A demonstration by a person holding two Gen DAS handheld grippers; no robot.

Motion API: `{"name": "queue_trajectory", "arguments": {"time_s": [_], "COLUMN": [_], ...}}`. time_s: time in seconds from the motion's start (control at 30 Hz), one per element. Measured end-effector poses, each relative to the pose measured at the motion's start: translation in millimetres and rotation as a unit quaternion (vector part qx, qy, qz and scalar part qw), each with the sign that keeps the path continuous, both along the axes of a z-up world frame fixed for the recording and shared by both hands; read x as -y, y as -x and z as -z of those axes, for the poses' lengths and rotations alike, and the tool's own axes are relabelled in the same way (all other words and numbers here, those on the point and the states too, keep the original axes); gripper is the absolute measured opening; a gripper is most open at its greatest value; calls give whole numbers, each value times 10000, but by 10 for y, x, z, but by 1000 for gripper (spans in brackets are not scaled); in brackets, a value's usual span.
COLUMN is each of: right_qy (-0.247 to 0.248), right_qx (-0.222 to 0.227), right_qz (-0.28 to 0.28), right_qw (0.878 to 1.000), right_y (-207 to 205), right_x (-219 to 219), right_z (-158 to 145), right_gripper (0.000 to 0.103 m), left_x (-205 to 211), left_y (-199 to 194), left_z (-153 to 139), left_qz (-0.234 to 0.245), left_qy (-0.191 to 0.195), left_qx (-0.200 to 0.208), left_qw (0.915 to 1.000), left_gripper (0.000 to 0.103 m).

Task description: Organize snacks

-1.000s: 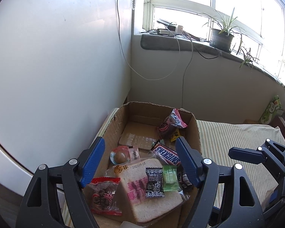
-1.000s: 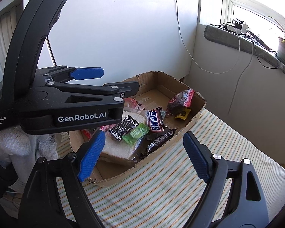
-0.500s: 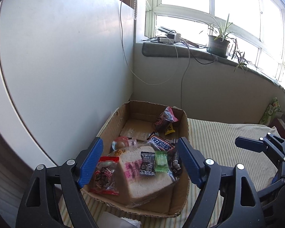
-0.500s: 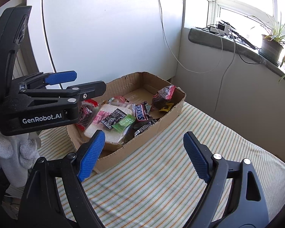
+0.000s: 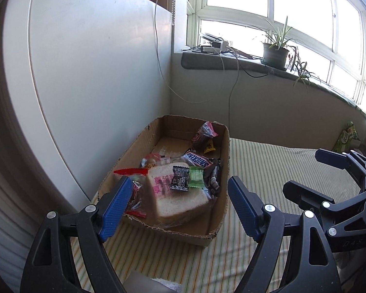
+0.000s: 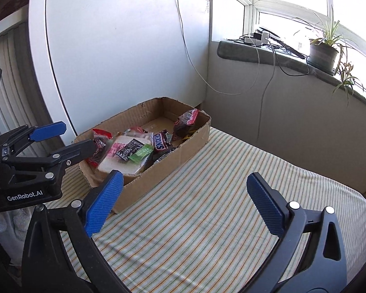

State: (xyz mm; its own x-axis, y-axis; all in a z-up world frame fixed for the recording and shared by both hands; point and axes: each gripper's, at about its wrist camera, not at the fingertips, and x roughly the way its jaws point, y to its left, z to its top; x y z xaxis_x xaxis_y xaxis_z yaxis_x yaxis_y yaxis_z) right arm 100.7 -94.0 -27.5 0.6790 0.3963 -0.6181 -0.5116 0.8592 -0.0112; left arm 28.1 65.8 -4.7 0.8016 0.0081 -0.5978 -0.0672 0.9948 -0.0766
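Home: potted plant (image 5: 275,51) on windowsill (image 5: 231,61), striped tablecloth (image 6: 207,219).

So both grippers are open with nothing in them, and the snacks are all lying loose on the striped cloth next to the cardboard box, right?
Not quite. The snacks lie inside the cardboard box, not loose on the striped cloth; the right wrist view shows it. The rest holds: the left gripper and the right gripper have their jaws apart with nothing between them.

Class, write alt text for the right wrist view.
An open cardboard box of wrapped snacks sits on a striped cloth beside a white panel. The right tongs, open, frame the foreground; the left tongs are at the left, near the box.
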Motion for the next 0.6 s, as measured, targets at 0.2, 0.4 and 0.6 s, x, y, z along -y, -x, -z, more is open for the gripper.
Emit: {"name": "queue_trajectory", "arguments": {"time_s": [0.2, 0.4, 0.6], "right_qy": [7, -61, -89], "right_qx": [-35, -69, -54], "right_qz": [77, 156, 235], "right_qw": [10000, 9998, 9997], "right_y": [74, 96, 125], "right_x": [103, 187, 265], "right_z": [36, 45, 46], "right_gripper": [103, 103, 103], "left_x": [4, 34, 46], "left_y": [109, 146, 183], "left_z": [-25, -25, -1], "left_qz": [-36, -56, -127], "left_qy": [-25, -41, -43], "left_qx": [23, 16, -9], "left_qw": [10000, 10000, 9999], "left_gripper": [81, 81, 81]}}
